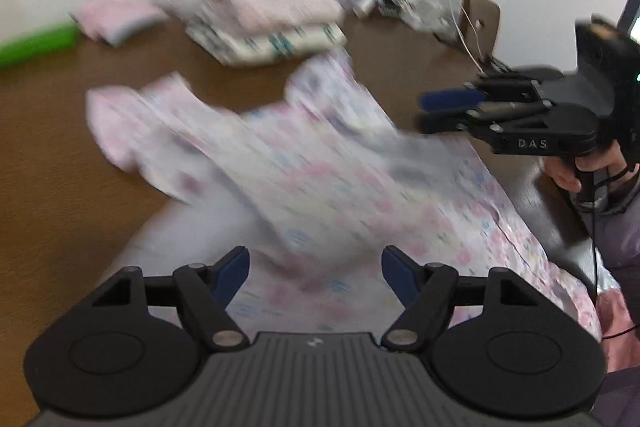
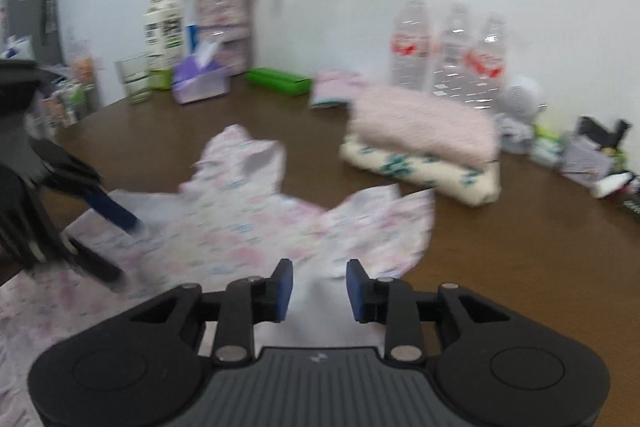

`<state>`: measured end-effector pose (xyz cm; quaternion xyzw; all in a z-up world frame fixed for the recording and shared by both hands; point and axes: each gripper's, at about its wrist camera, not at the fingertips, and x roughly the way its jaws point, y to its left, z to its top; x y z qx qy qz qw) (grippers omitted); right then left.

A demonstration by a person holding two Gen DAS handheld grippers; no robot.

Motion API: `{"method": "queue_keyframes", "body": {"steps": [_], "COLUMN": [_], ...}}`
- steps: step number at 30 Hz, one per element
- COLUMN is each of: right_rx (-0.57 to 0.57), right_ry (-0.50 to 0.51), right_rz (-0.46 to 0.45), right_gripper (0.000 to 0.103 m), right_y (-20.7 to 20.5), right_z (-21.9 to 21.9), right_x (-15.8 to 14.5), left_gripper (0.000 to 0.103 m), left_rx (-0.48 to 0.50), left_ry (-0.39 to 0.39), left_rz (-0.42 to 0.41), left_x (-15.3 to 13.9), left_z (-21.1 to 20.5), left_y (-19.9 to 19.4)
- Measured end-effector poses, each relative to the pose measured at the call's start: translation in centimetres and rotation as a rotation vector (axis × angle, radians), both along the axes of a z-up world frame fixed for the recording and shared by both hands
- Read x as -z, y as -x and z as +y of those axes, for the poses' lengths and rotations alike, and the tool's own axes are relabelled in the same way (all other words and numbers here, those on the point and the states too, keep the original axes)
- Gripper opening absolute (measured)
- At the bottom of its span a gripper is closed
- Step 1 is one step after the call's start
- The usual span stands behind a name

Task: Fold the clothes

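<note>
— Left wrist view: where's the garment?

— Spread on the table, just ahead of the left gripper, whose jaws gape wide, holding nothing.

— And the right gripper?

— Partly open, empty, above cloth. Folded pile sits beyond, probably leaving the near space for folding.
</note>
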<state>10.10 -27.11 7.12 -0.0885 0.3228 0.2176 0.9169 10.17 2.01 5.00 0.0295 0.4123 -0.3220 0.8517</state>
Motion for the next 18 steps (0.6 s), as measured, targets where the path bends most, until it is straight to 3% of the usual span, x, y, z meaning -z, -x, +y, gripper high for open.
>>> {"method": "queue_keyframes", "body": {"steps": [3,5,7,9,10,11,13,15,17,18], "right_rx": [0.022,0.033,0.042,0.05,0.055,0.059,0.067,0.092,0.089,0.085], "right_ry": [-0.011,-0.011,-0.012,-0.013,-0.014,-0.015,-0.016,-0.026,-0.036,-0.041], "right_rz": [0.01,0.034,0.063,0.091,0.105,0.119,0.148,0.143,0.13,0.123], "right_gripper": [0.041,0.046,0.044,0.034,0.009,0.006,0.006,0.014,0.035,0.037], "right_y": [-2.6,-4.2,-5.3,-6.5,-7.0,-7.6,-8.7,-8.9,-8.7,-8.7], "right_z": [0.1,0.4,0.6,0.7,0.8,0.9,1.0,0.0,-0.6,-0.8], "right_x": [-0.3,0.3,1.5,2.6,3.2,3.8,4.9,4.8,4.5,4.4], "left_gripper": [0.078,0.078,0.069,0.057,0.056,0.056,0.056,0.059,0.065,0.071], "left_rx": [-0.098,-0.147,-0.19,-0.198,-0.202,-0.206,-0.214,-0.228,-0.258,-0.273], "left_ry": [0.04,0.039,0.025,0.015,0.01,0.005,-0.005,-0.008,0.012,0.022], "left_rz": [-0.034,-0.044,-0.048,-0.043,-0.04,-0.038,-0.033,-0.03,-0.035,-0.037], "left_x": [-2.2,-1.5,-0.4,0.6,1.1,1.6,2.6,3.3,2.9,2.7], "left_z": [1.8,1.4,0.8,0.6,0.5,0.4,0.2,0.3,1.2,1.7], "left_y": [-3.9,-7.1,-9.5,-9.9,-10.2,-10.4,-10.8,-11.3,-11.7,-11.9]}}
